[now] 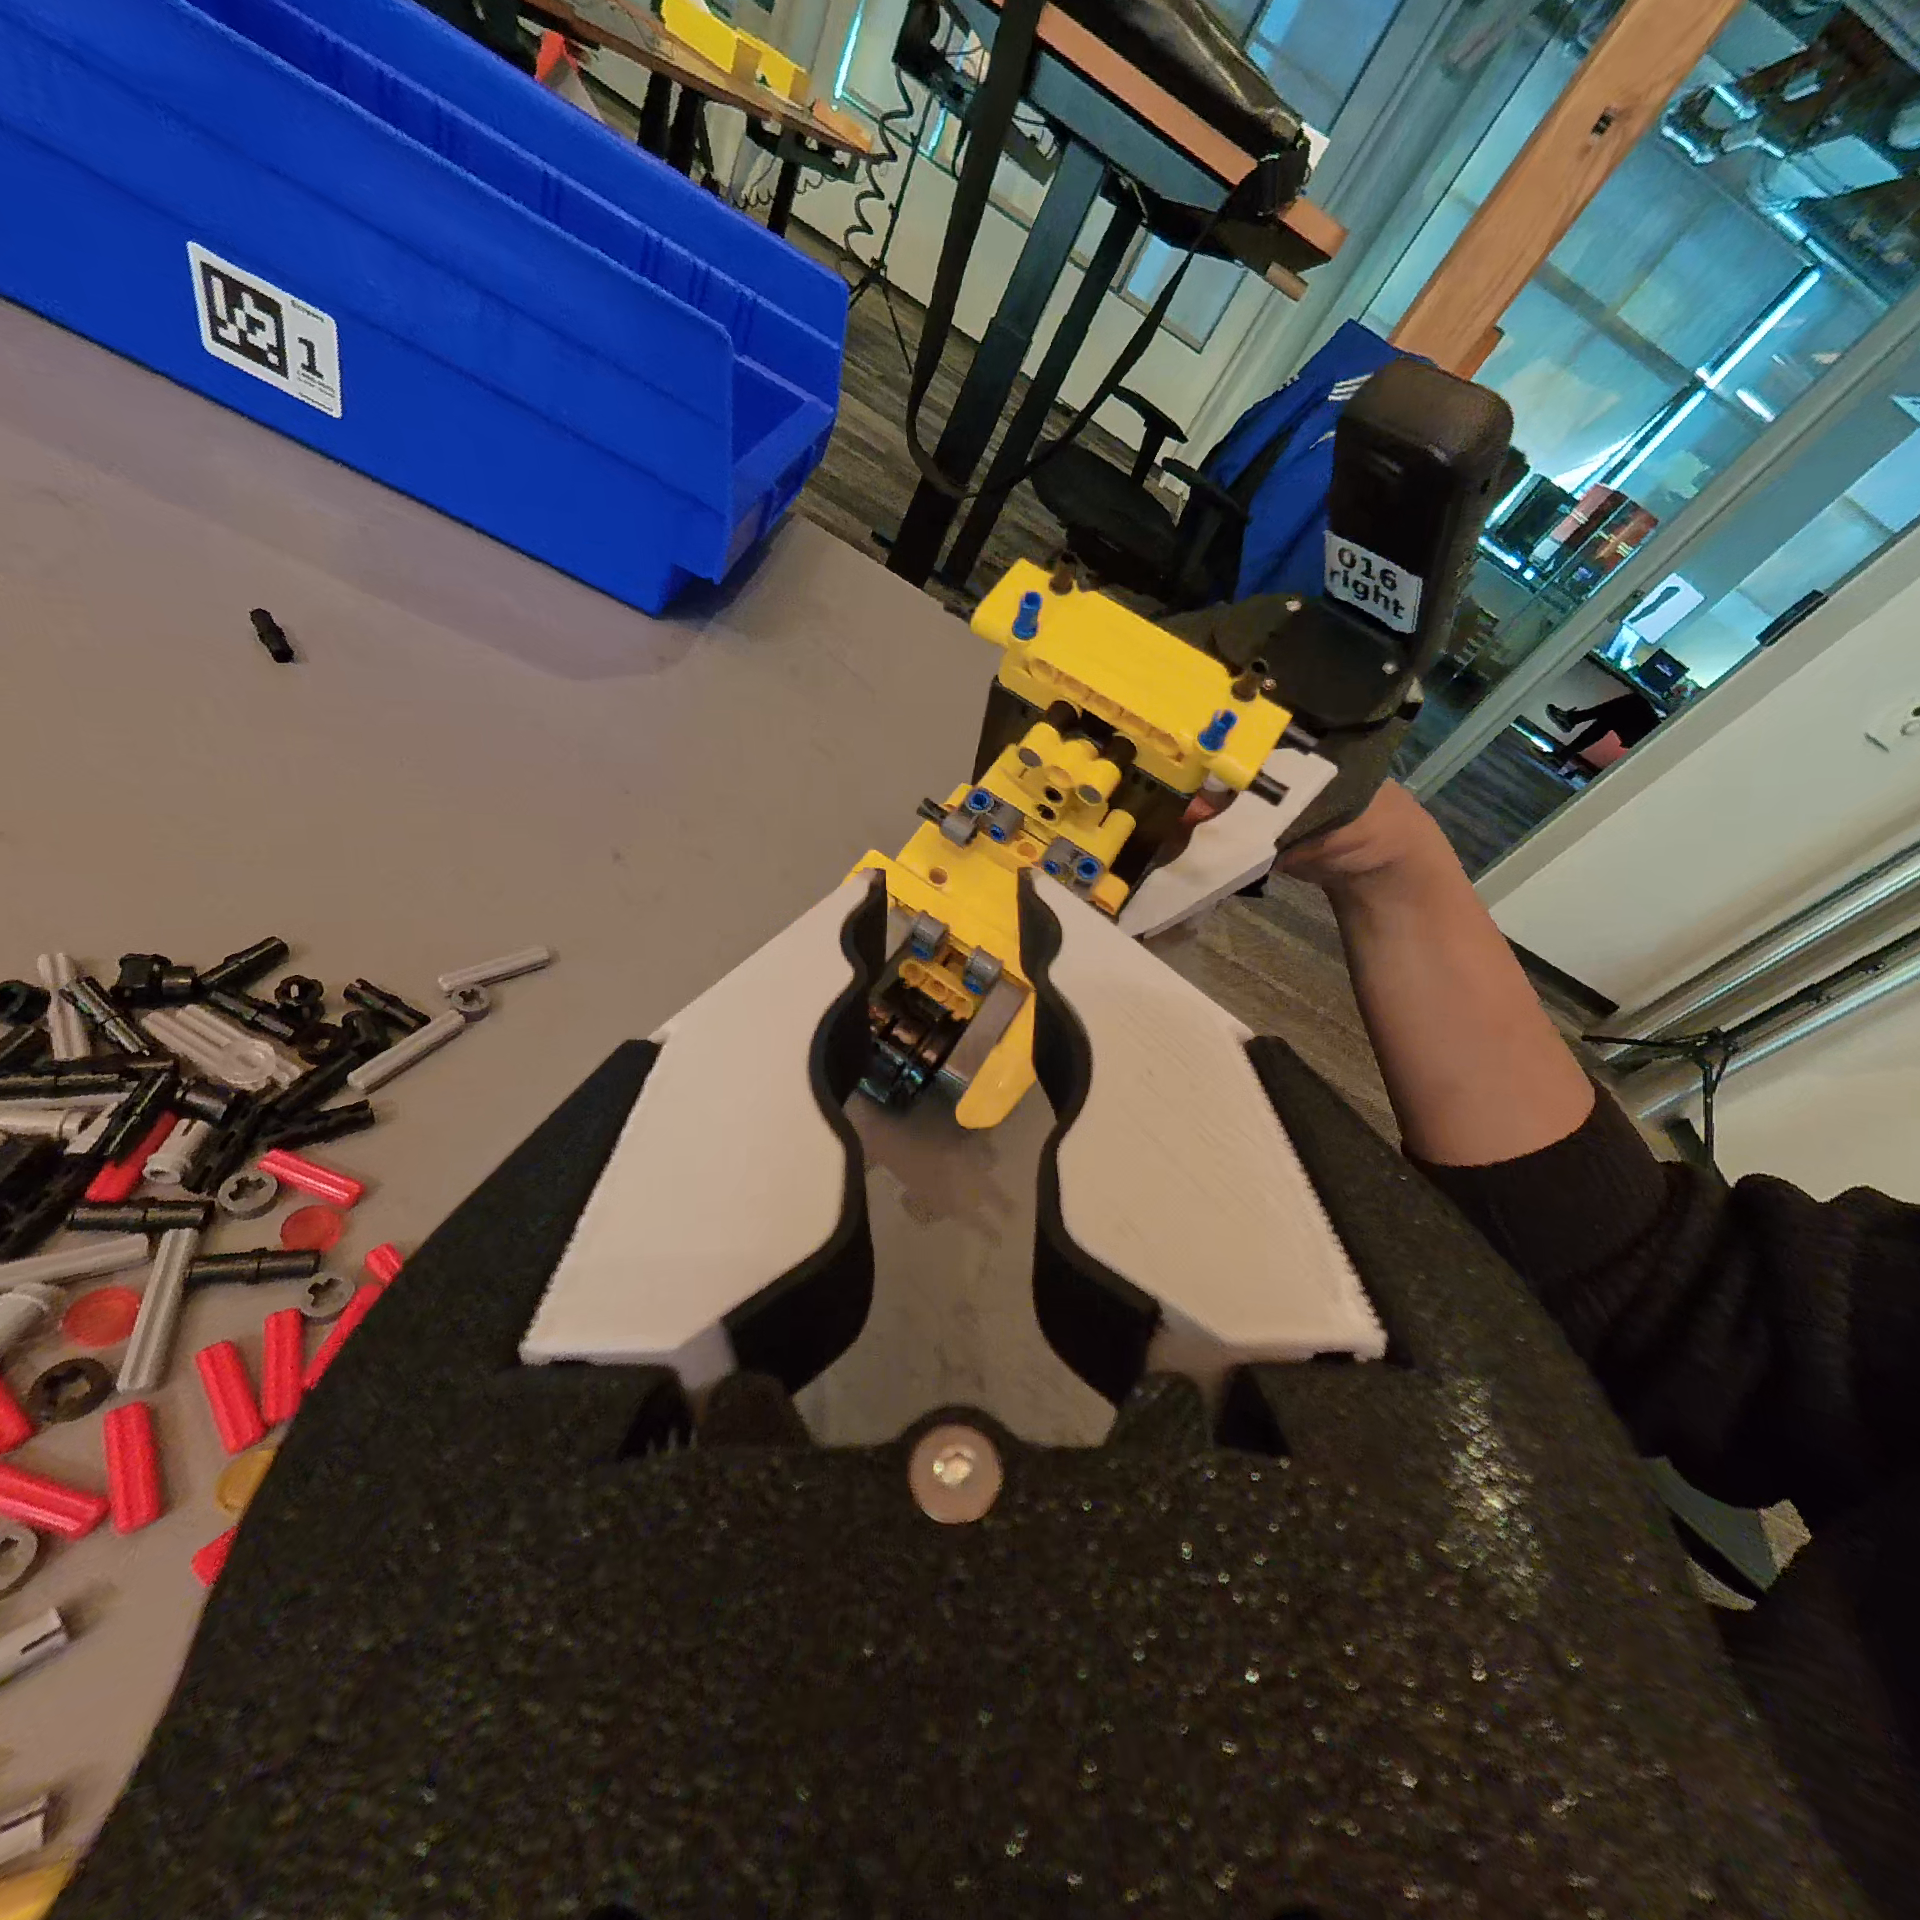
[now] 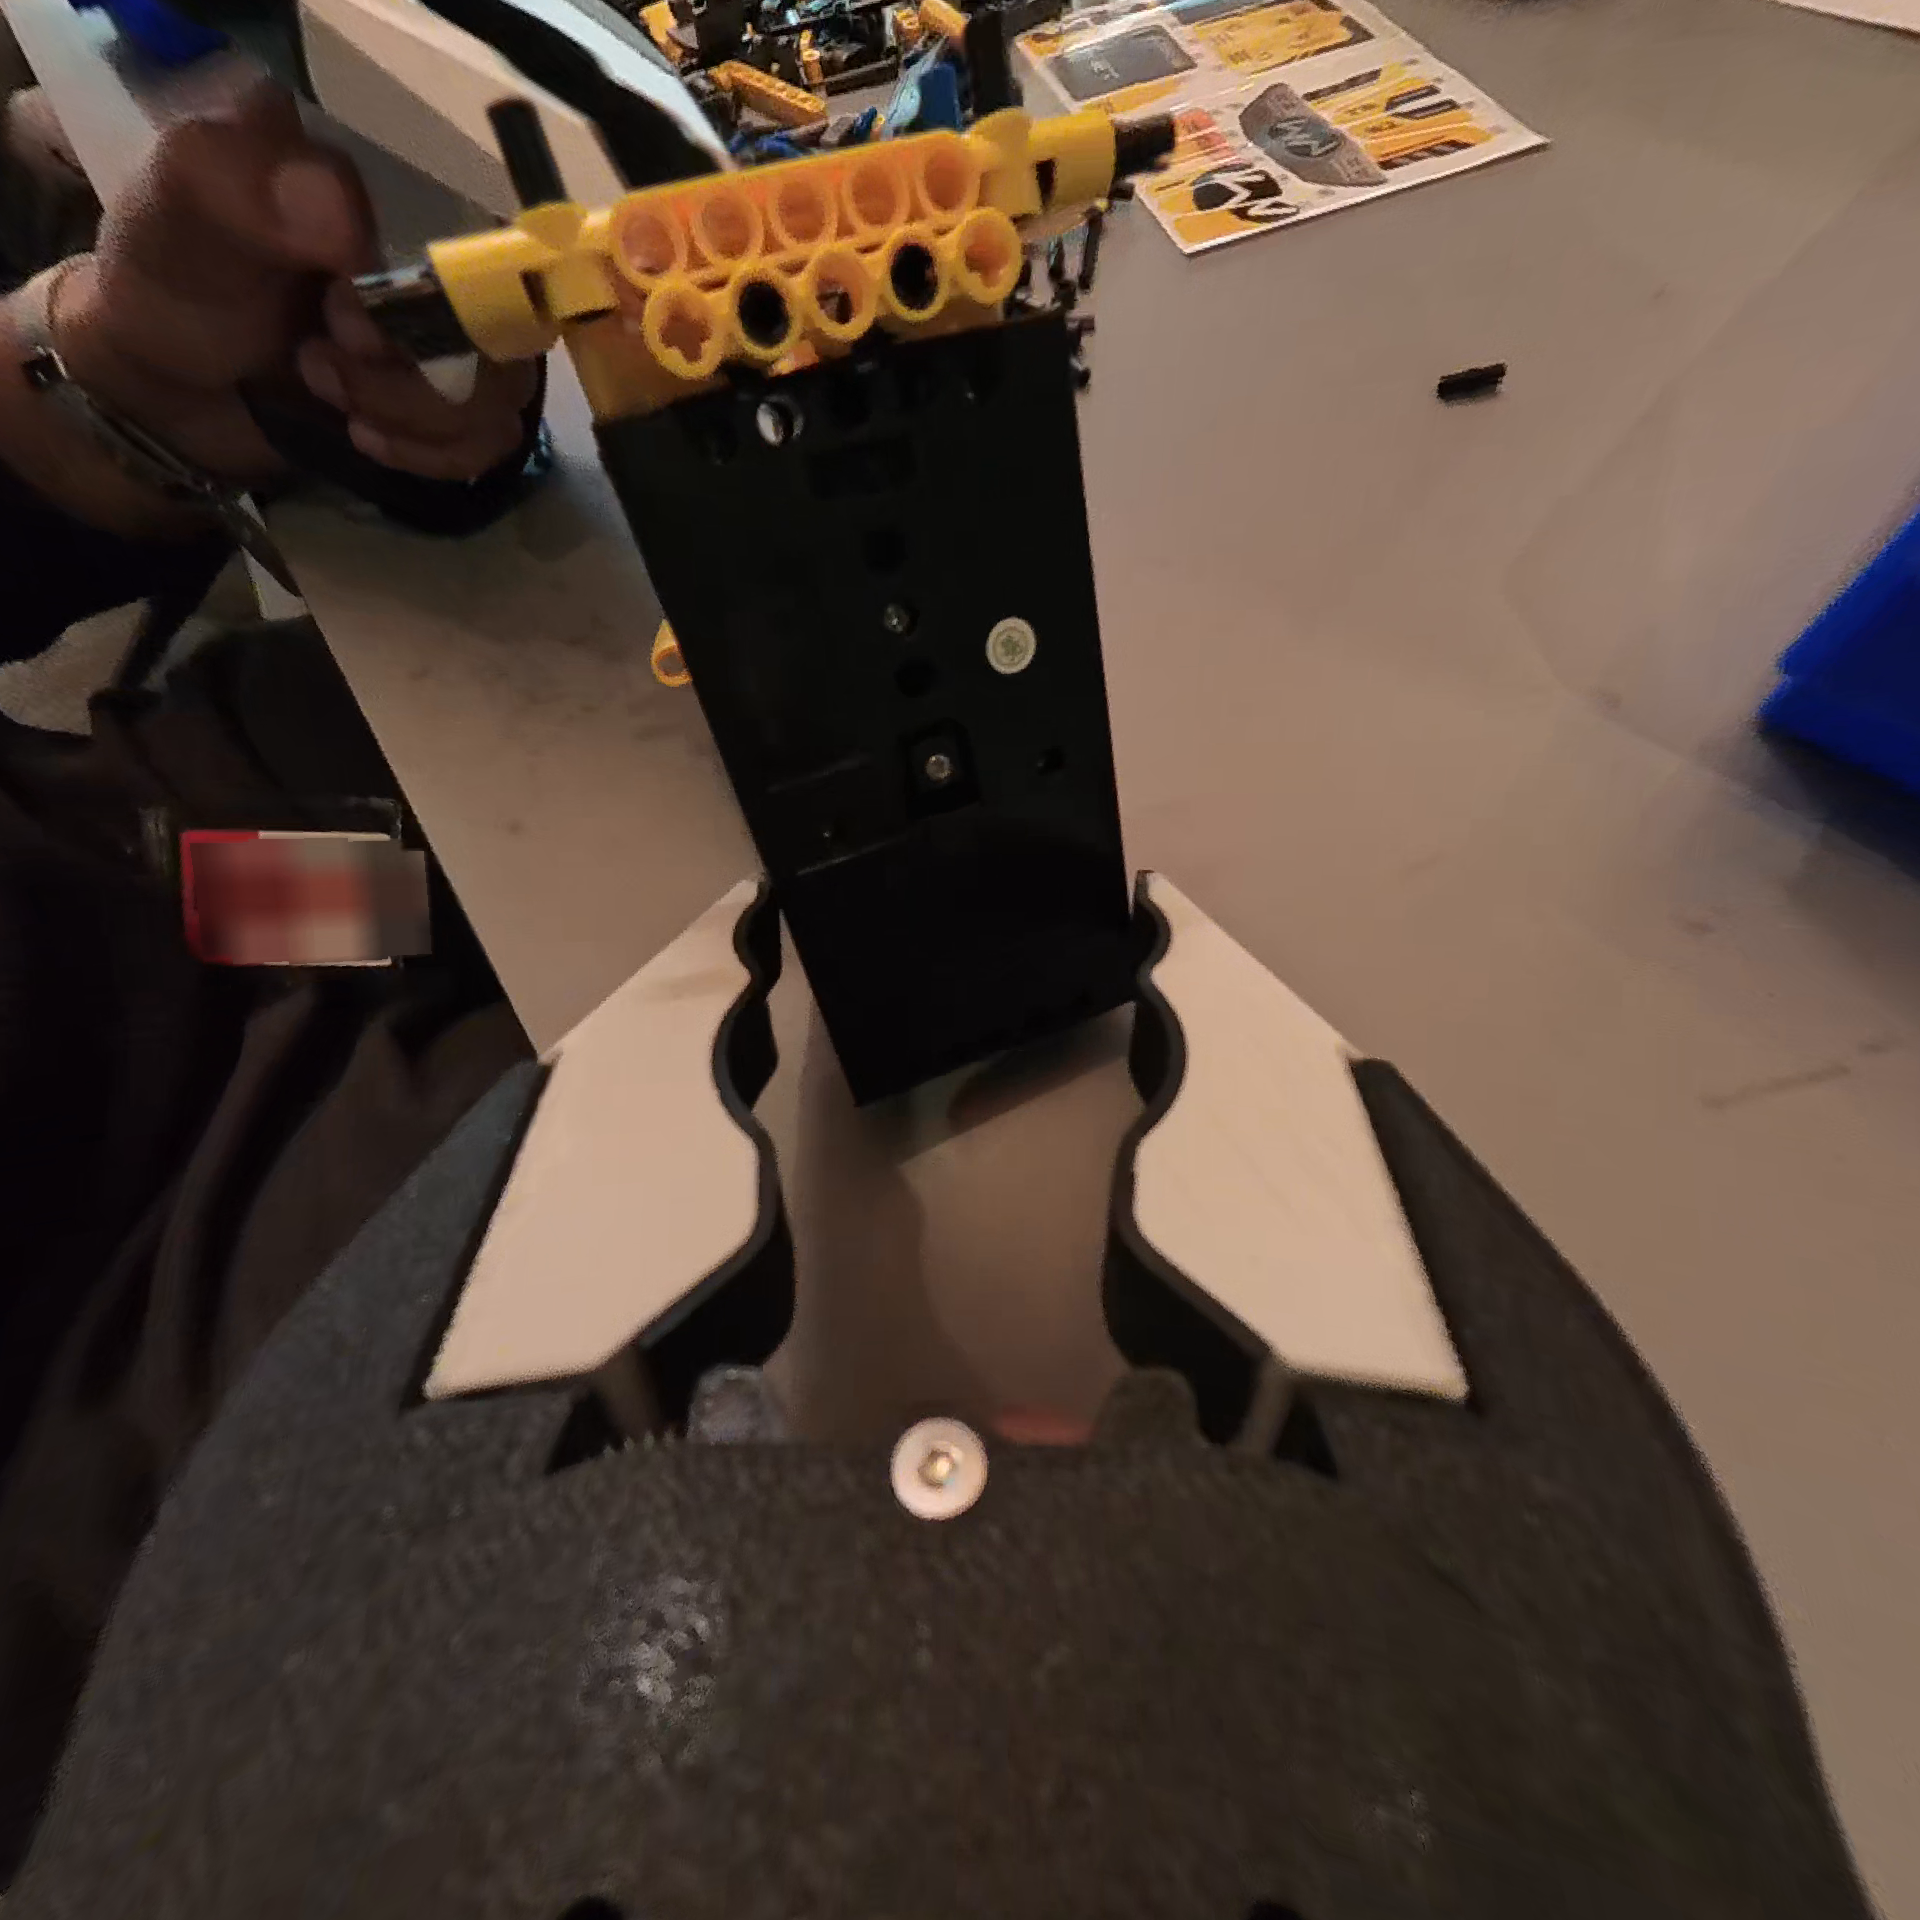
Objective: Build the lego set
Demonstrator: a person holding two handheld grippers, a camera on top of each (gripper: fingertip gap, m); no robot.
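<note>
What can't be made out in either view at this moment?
- Left wrist view: how the yellow brick assembly ends inside the left gripper; its fingers hide it.
- Left wrist view: the loose parts pile is cut off by the left edge.
- Right wrist view: the sticker sheet is too blurred for detail.
- Right wrist view: the black block's near end, hidden within the right gripper.
</note>
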